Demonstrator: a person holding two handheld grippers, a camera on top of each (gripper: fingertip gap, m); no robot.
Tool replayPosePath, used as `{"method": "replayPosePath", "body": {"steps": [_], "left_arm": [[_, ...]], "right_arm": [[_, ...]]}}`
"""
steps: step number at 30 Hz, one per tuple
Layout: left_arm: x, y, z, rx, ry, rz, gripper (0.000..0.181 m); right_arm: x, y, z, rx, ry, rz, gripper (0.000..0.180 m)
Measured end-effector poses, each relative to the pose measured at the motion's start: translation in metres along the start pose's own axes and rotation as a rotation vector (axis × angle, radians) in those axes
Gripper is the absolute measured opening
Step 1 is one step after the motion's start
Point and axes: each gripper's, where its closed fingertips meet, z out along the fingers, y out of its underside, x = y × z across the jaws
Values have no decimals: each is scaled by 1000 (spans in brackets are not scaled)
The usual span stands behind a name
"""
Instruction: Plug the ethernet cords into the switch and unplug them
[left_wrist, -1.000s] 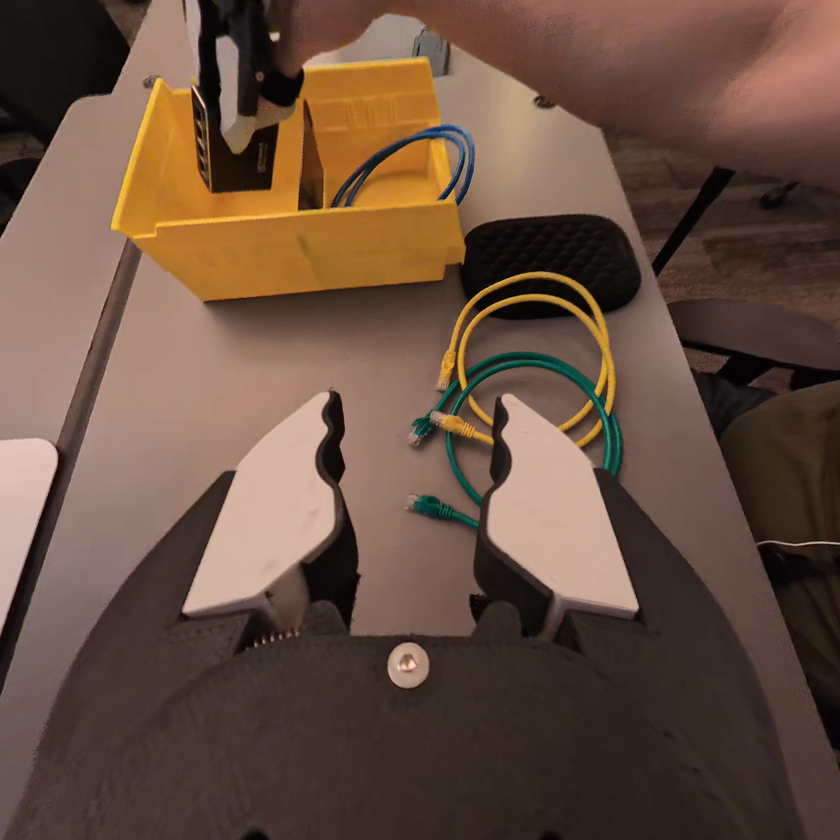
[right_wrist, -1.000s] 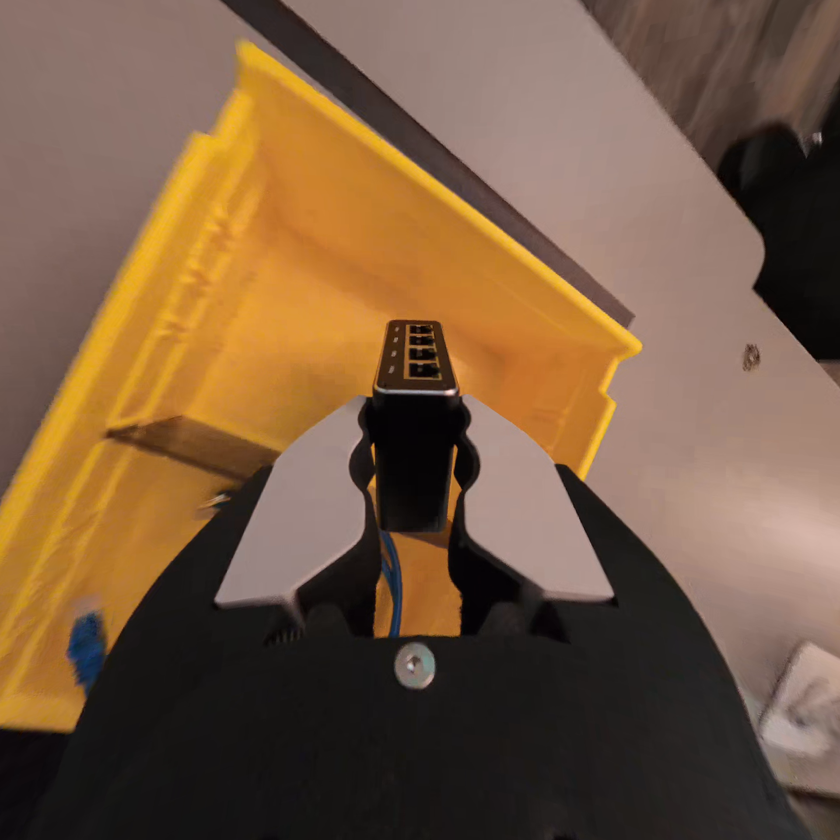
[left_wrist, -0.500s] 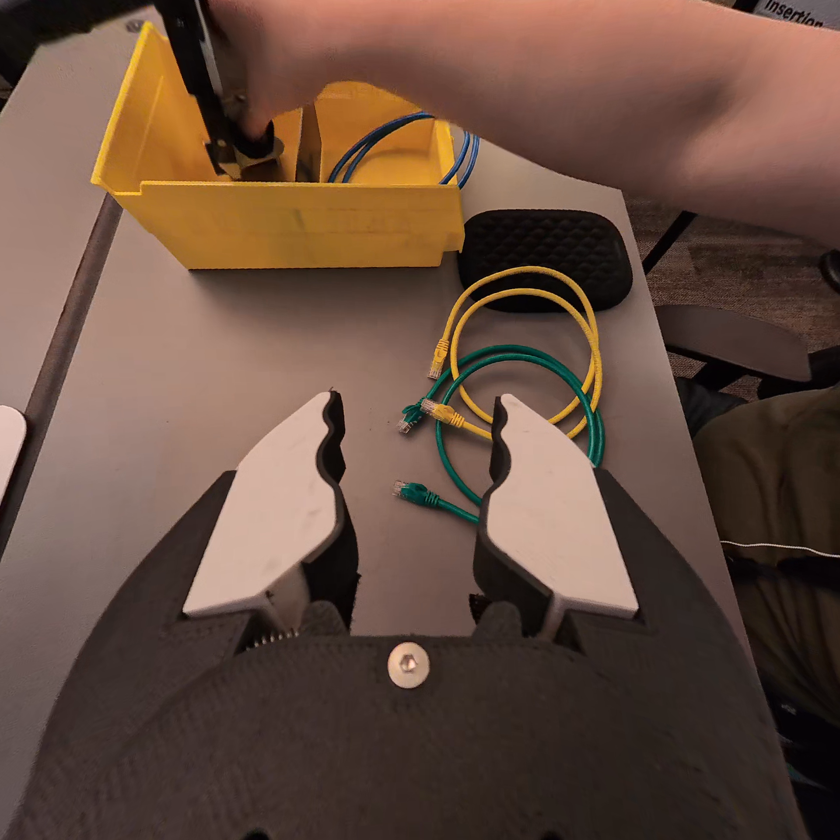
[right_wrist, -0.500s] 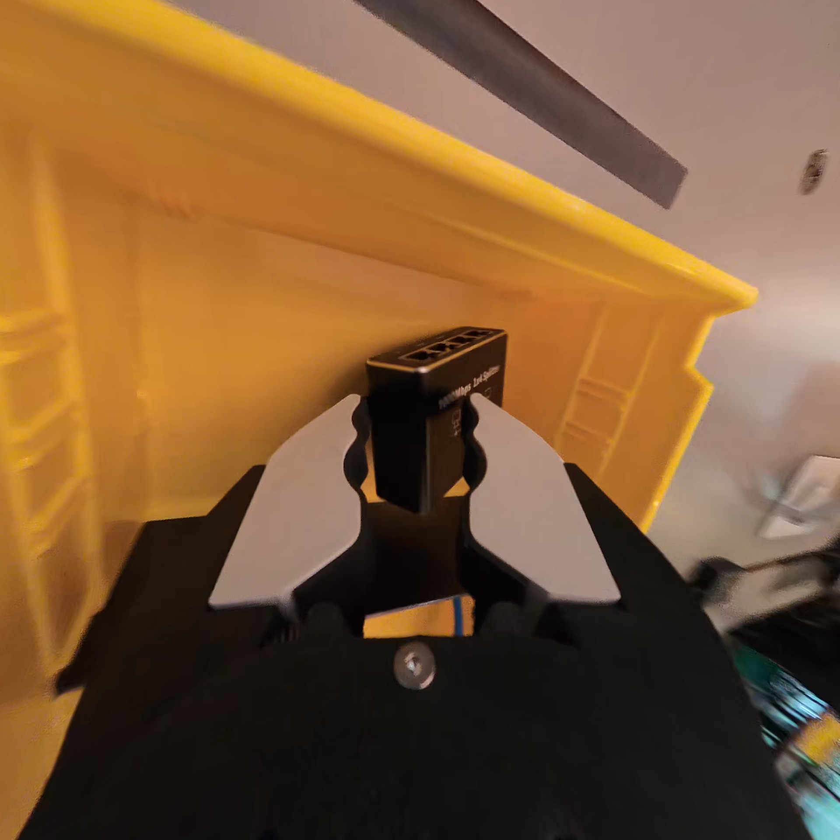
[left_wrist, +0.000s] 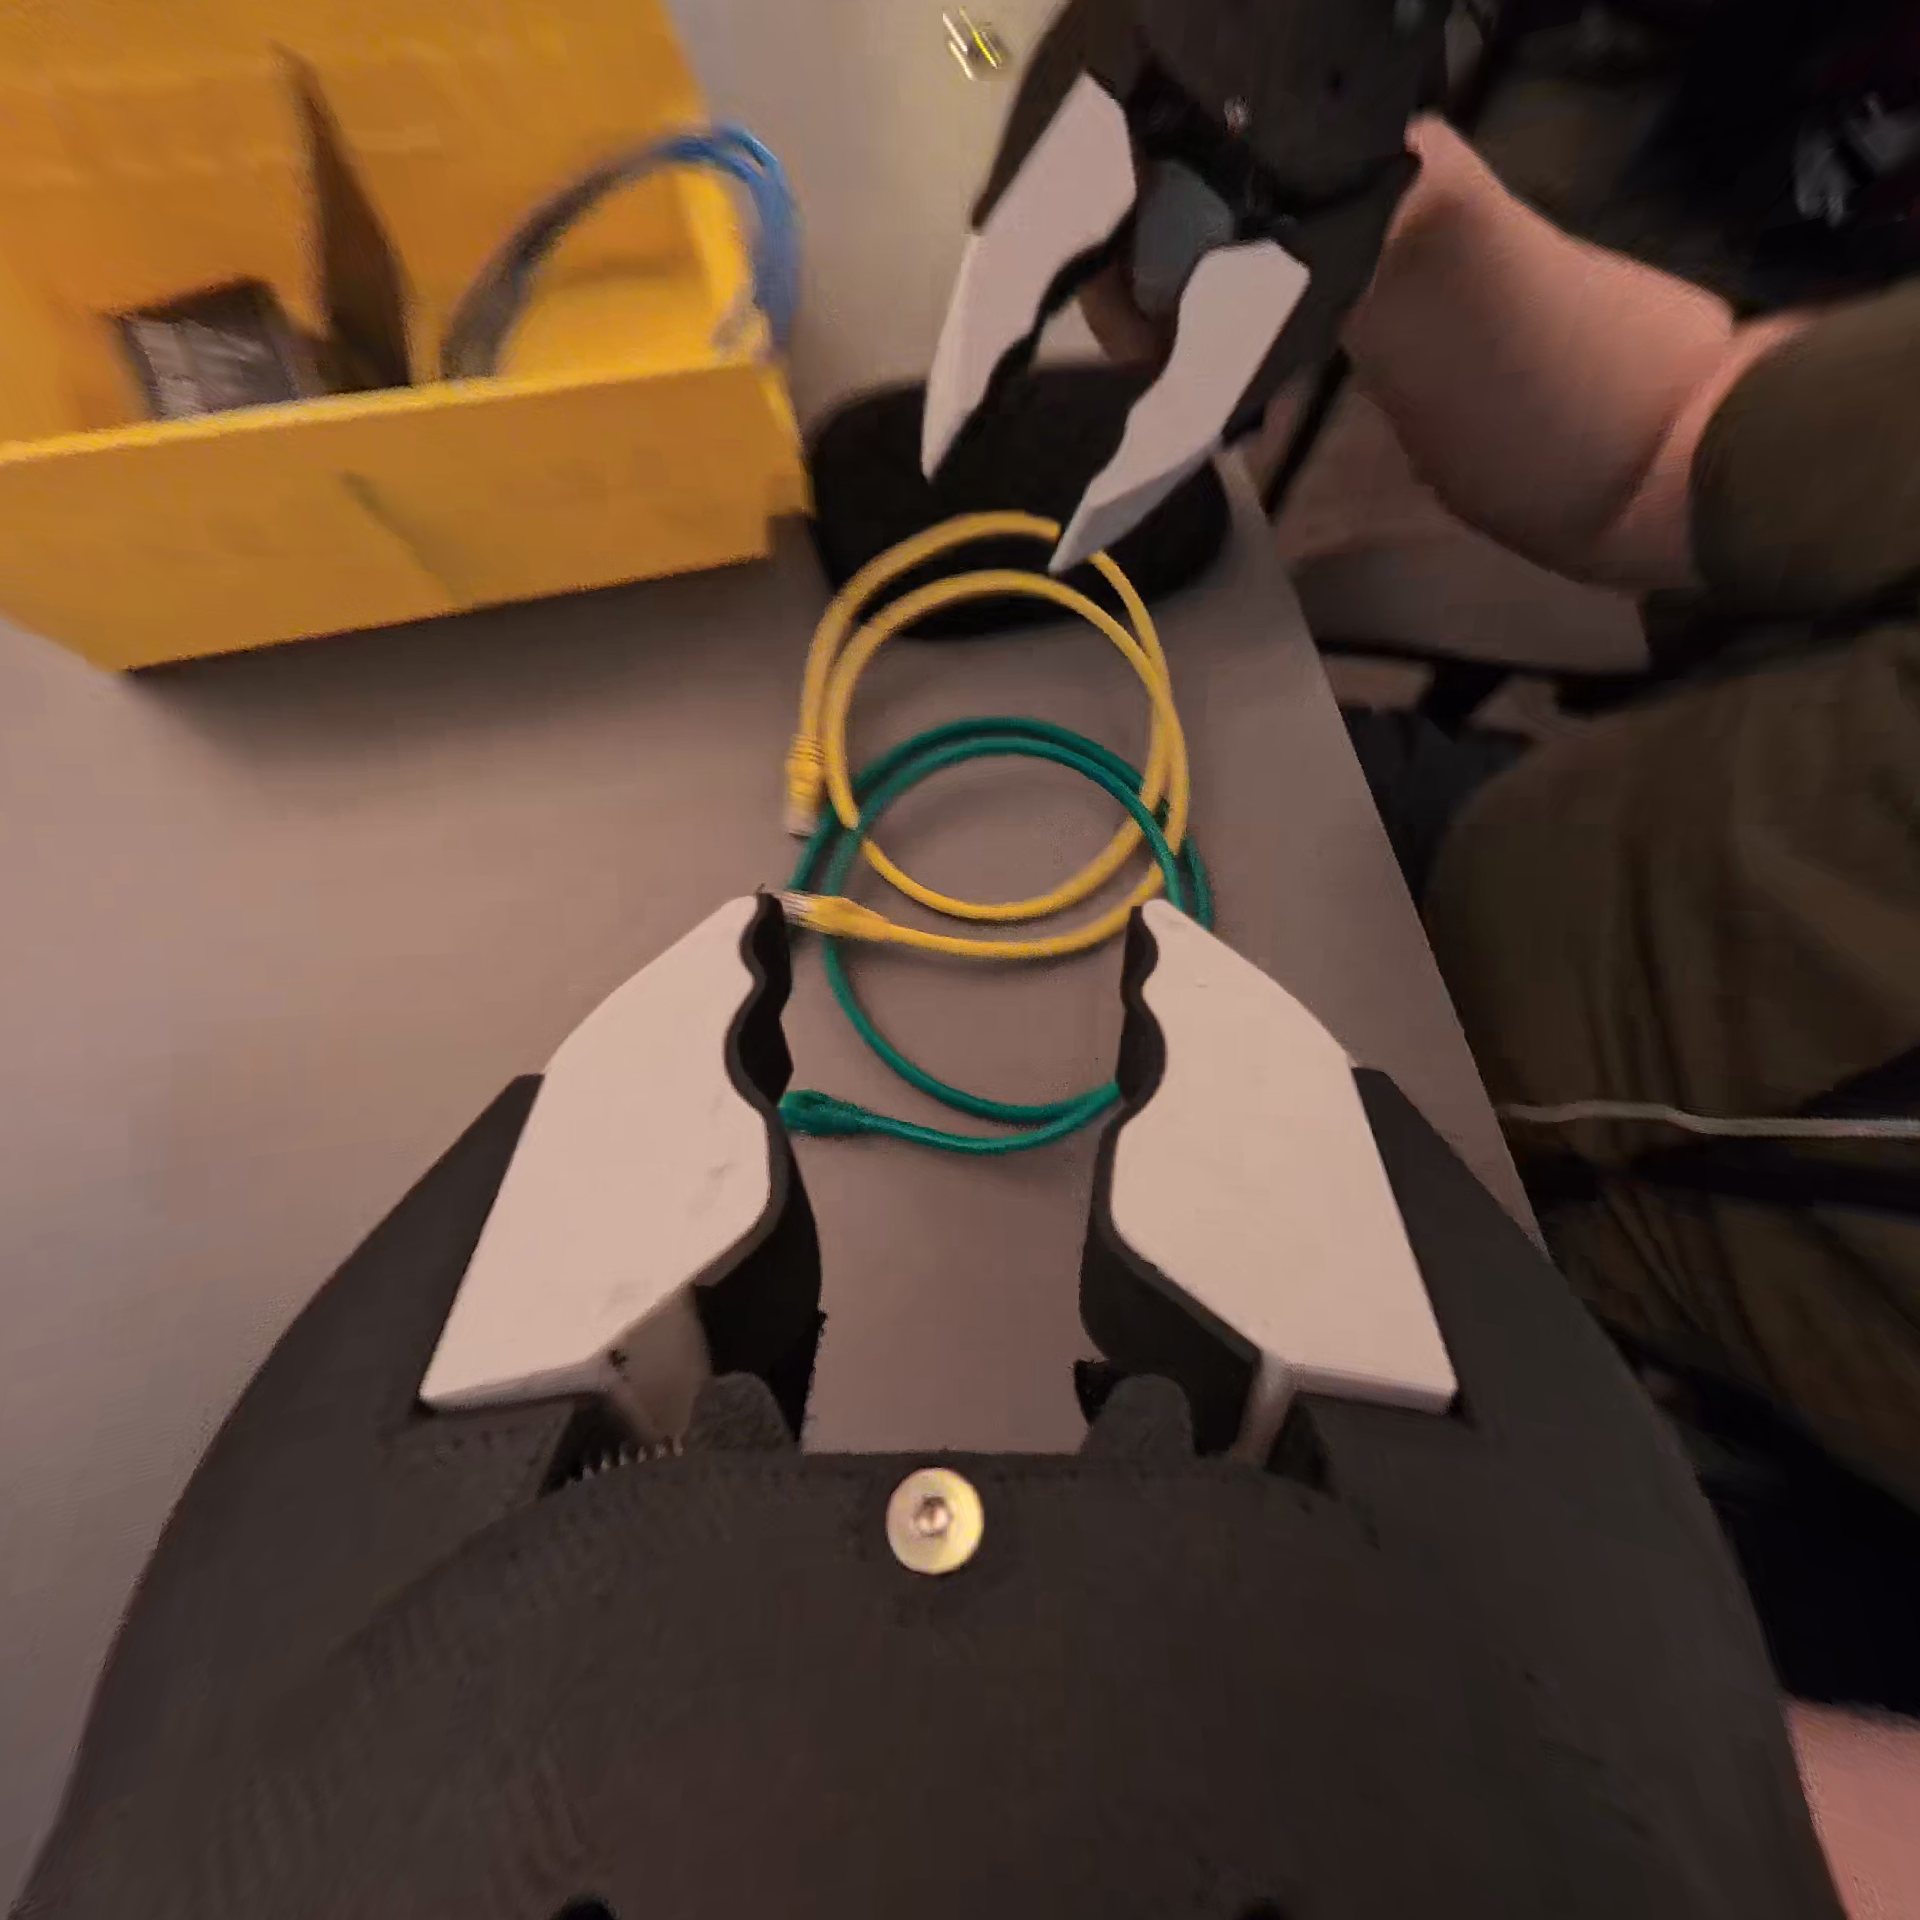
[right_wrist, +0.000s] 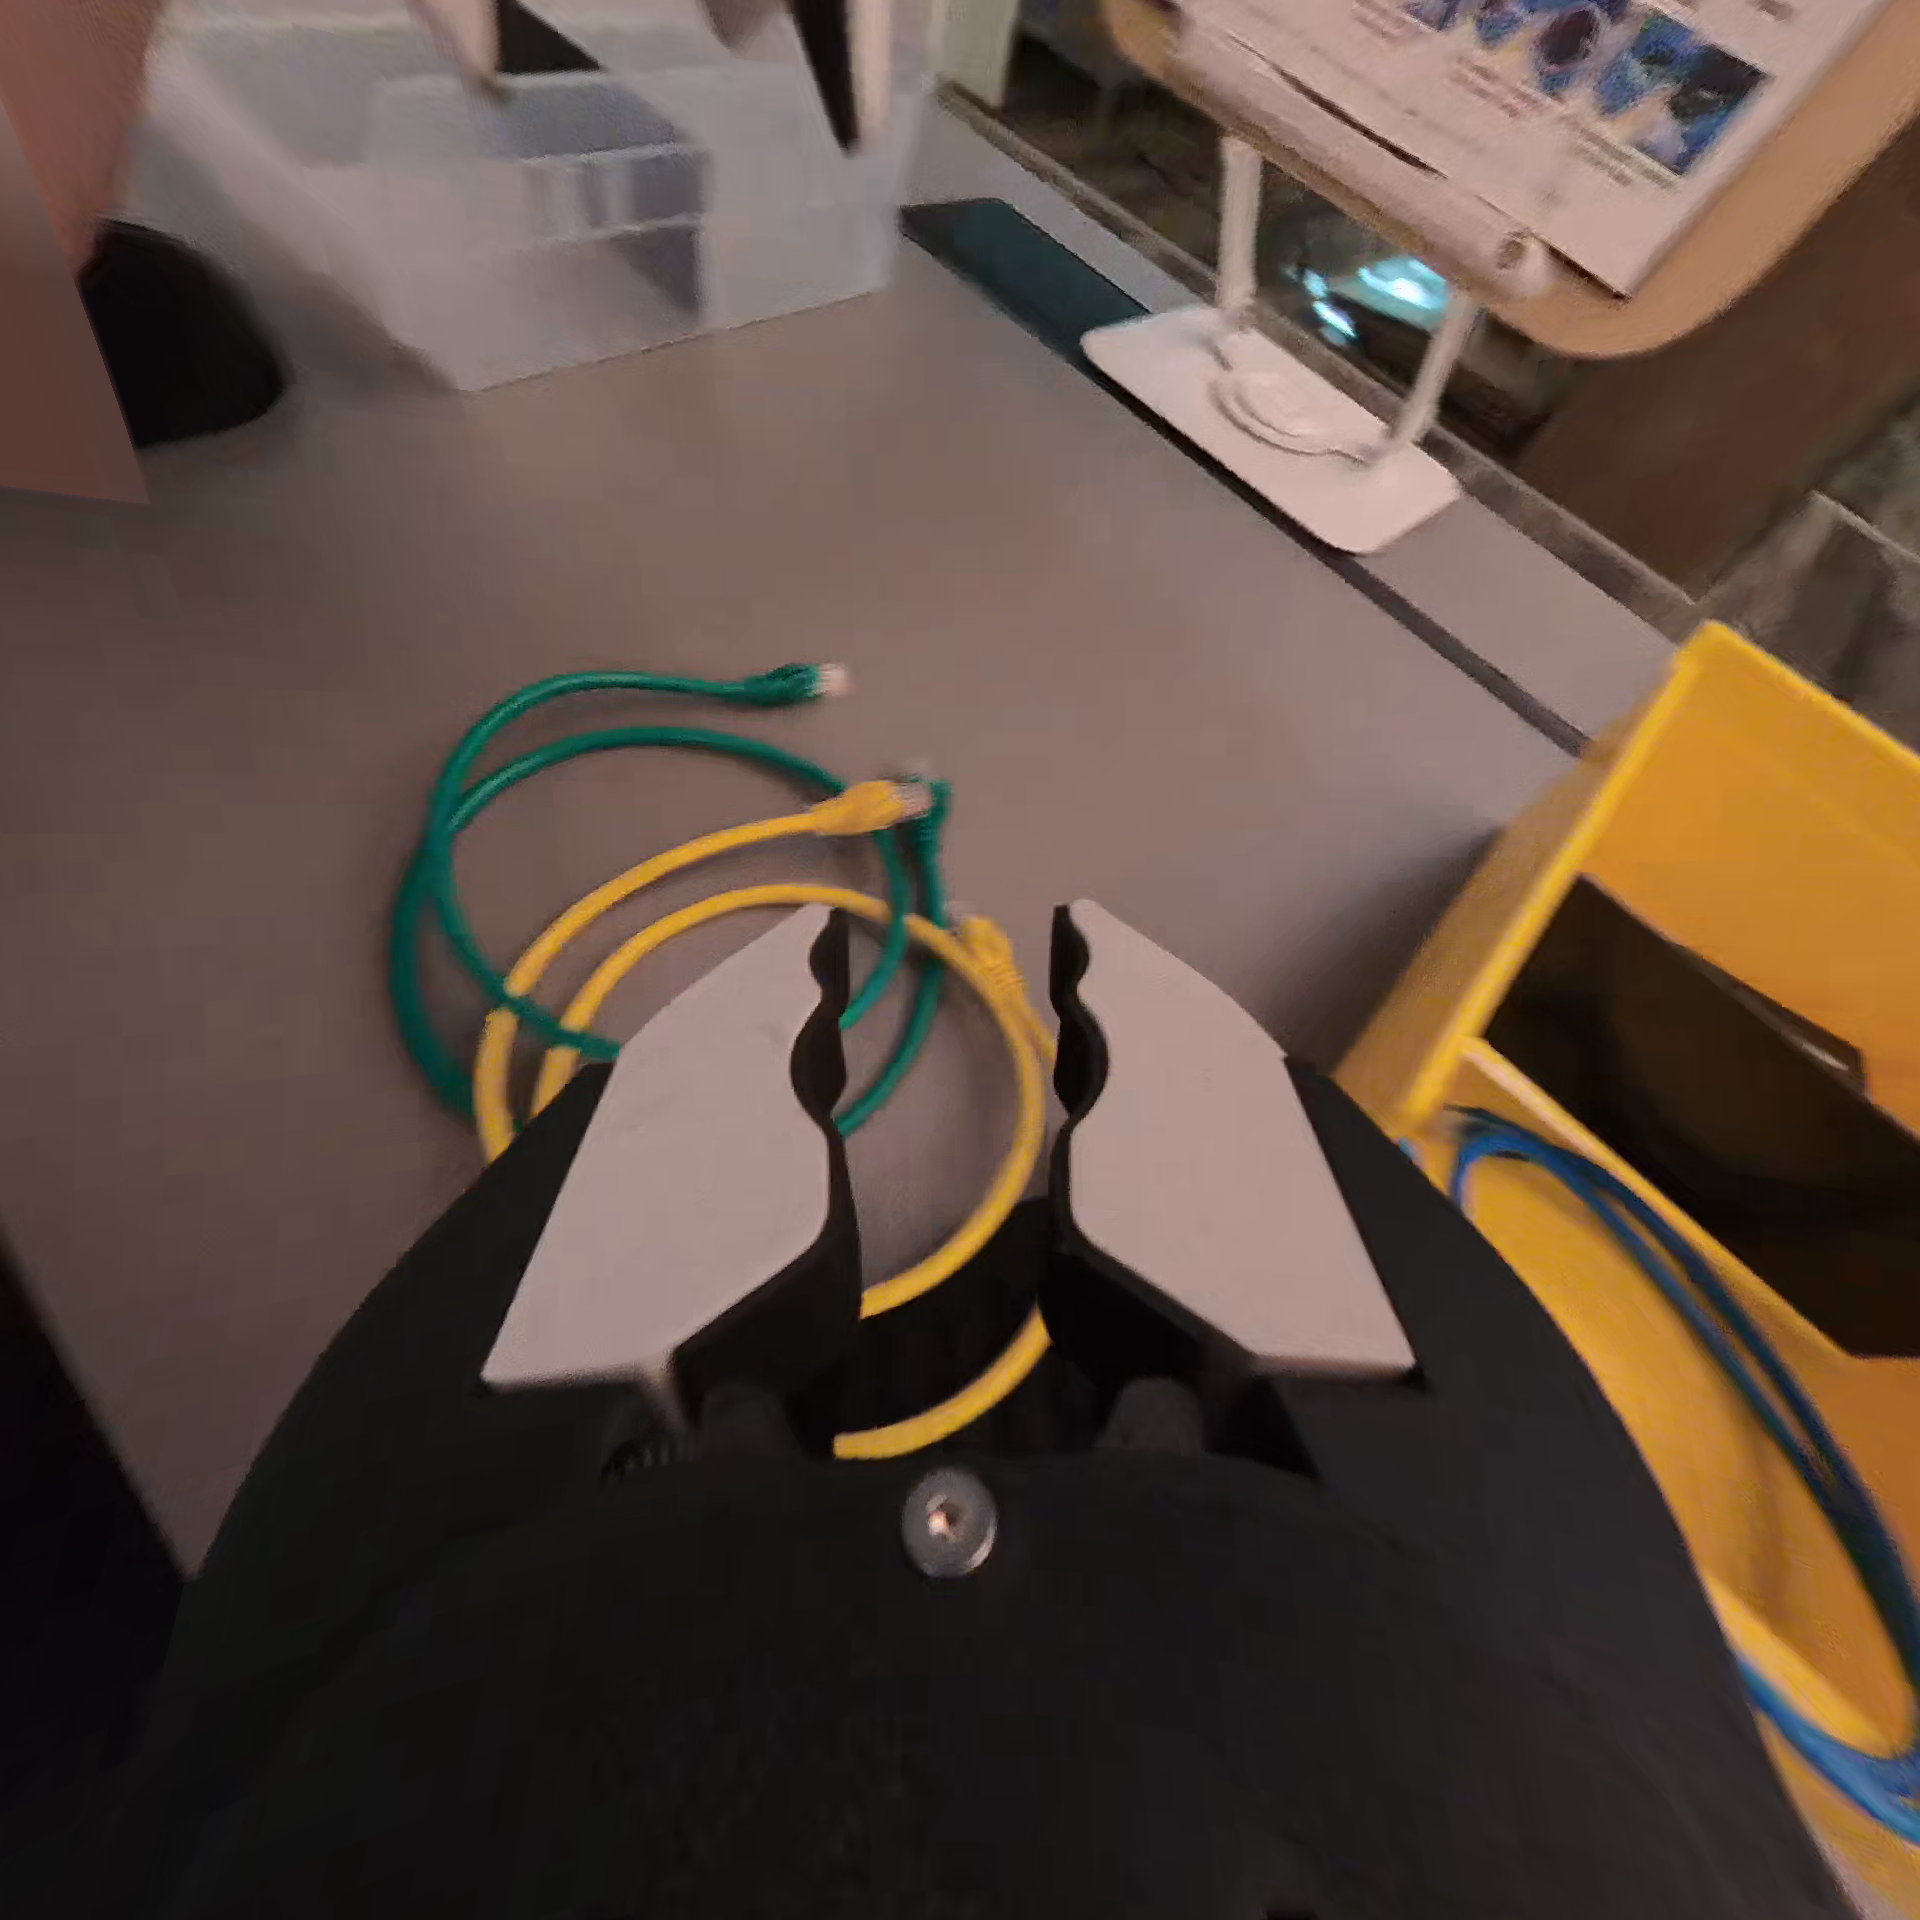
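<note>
The left claw (left_wrist: 951, 940) is wide open and holds nothing. It hangs low over the gray counter (left_wrist: 312, 935). Just past its tips, at 12 o'clock, the green cord (left_wrist: 935, 1081) and the yellow cord (left_wrist: 997, 914) lie in crossed loops. Farther off, at 1 o'clock, the right claw (left_wrist: 1049, 488) is open and empty too, pointing down at the yellow loop. At 10 o'clock sits the yellow bin (left_wrist: 395, 499). The dark switch (left_wrist: 208, 348) rests inside it, next to a blue cord (left_wrist: 769, 229).

The loops overlap, so a grab might pinch both cords. Lifting one could drag the other off the counter edge.
</note>
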Motion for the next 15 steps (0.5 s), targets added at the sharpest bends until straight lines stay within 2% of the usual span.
{"method": "replayPosePath", "body": {"steps": [2,3,5,8,10,12,15], "left_arm": [[20,15,24,-125,91,60,59],[31,24,36,-196,141,87,55],[49,41,58,-333,218,131,55],[70,56,83,-444,309,156,58],[72,64,96,-505,302,169,67],[73,76,105,-575,292,178,67],[72,99,115,-702,277,201,66]], "right_arm": [[-37,10,-7,42,-122,-8,38],[-53,17,-10,32,-178,8,44],[-69,30,-10,-10,-201,27,52],[-86,56,-4,-134,-202,-48,54],[-90,75,1,-245,-182,-111,51],[-92,91,5,-336,-172,-155,48],[-92,100,5,-404,-178,-115,22]]}}
